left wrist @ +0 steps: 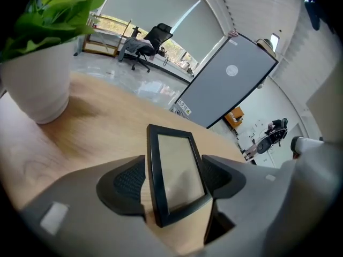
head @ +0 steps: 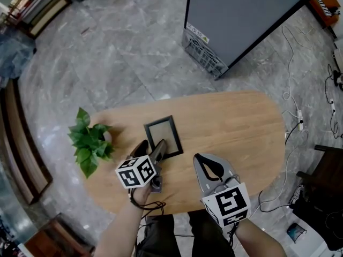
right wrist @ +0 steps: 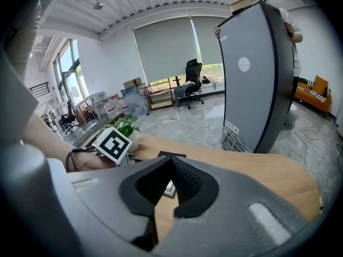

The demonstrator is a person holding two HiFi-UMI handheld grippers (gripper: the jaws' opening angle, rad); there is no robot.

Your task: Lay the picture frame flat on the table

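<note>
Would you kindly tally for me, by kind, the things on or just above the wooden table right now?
picture frame: 1
potted plant: 1
handheld grippers: 2 (left gripper, right gripper)
Total: 4

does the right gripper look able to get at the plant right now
Probably not directly: the plant stands at the left end of the table, and the left gripper, open around the picture frame, sits between it and the right gripper.
</note>
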